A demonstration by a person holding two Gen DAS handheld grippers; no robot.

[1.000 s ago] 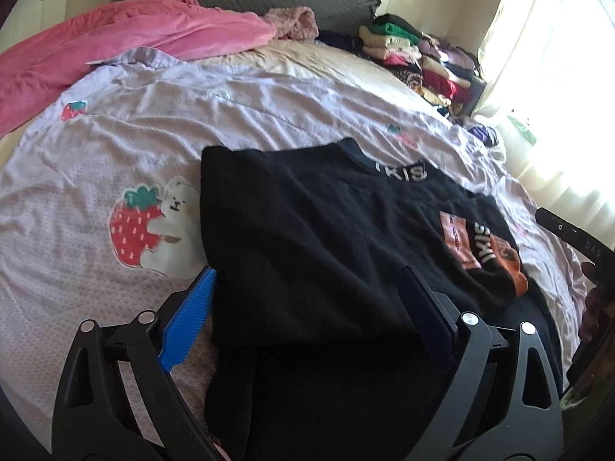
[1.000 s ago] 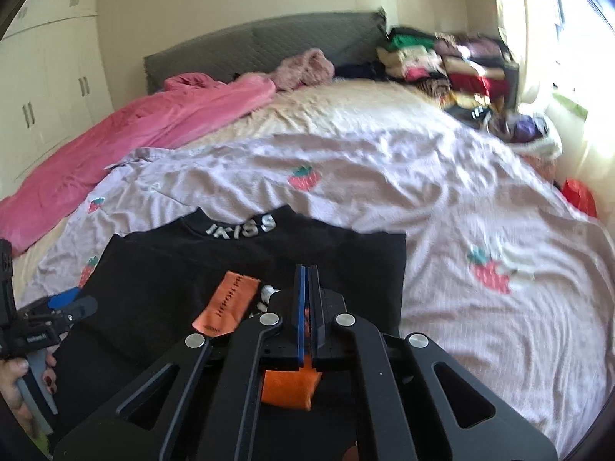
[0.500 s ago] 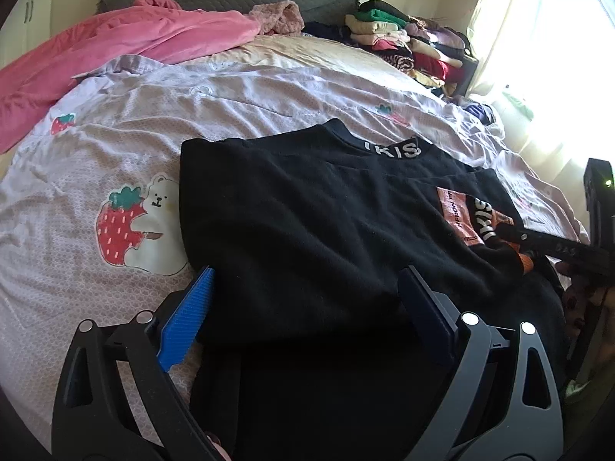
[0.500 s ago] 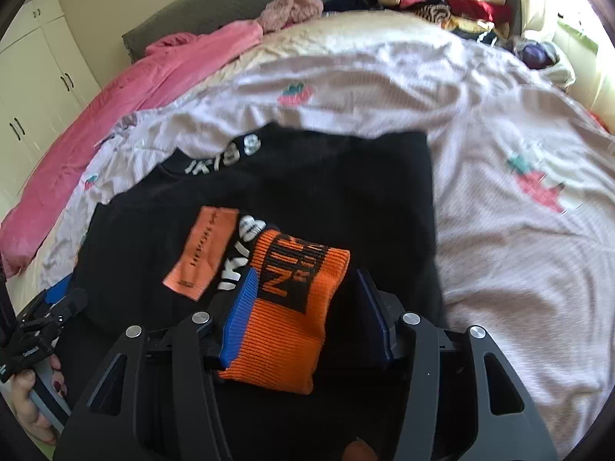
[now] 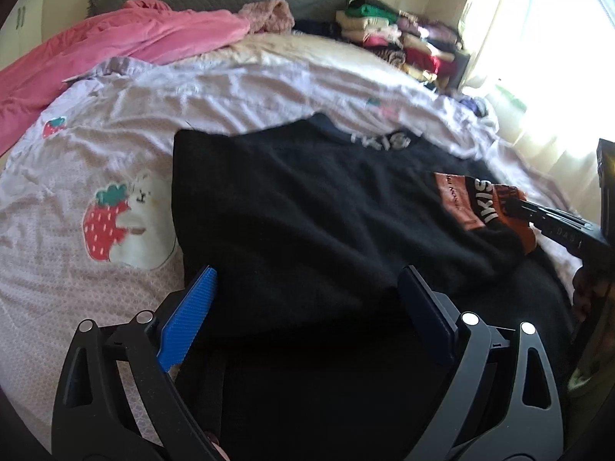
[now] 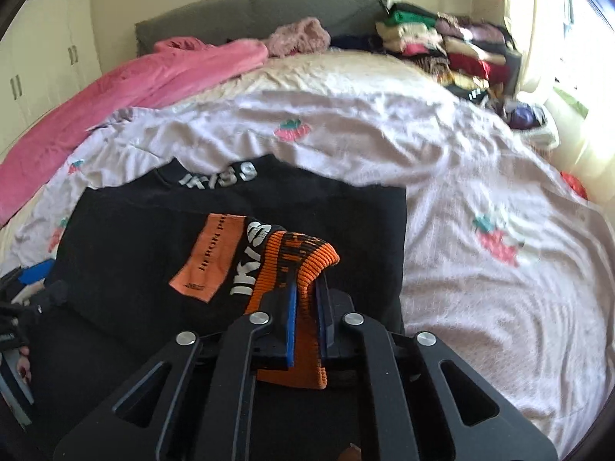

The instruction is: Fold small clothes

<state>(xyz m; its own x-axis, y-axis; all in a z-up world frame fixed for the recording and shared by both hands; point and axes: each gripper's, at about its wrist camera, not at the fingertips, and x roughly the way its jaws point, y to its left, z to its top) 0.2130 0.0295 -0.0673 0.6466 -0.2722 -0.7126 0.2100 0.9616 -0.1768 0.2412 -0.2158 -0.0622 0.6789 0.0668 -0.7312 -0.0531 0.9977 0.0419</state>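
Orange ribbed cuff [image 6: 303, 269] of black sweater [image 5: 307, 207], near right on bed, now between closing right gripper [image 6: 305, 319] pads, released half second ago; regrip for next fold. Left gripper [image 5: 307, 307] wide, empty.

The sweater [image 6: 153, 246] lies flat on the bedspread [image 6: 480, 199], collar toward the headboard [image 6: 269, 11]. Its cuff [image 6: 296, 265] rests folded on its right half, beside a sewn patch [image 6: 213, 255] — between the closing jaws of the right gripper [image 6: 305, 303]. Behind, a blanket [image 6: 134, 88] lies left, with 1 clothes stack [image 6: 449, 46] right.
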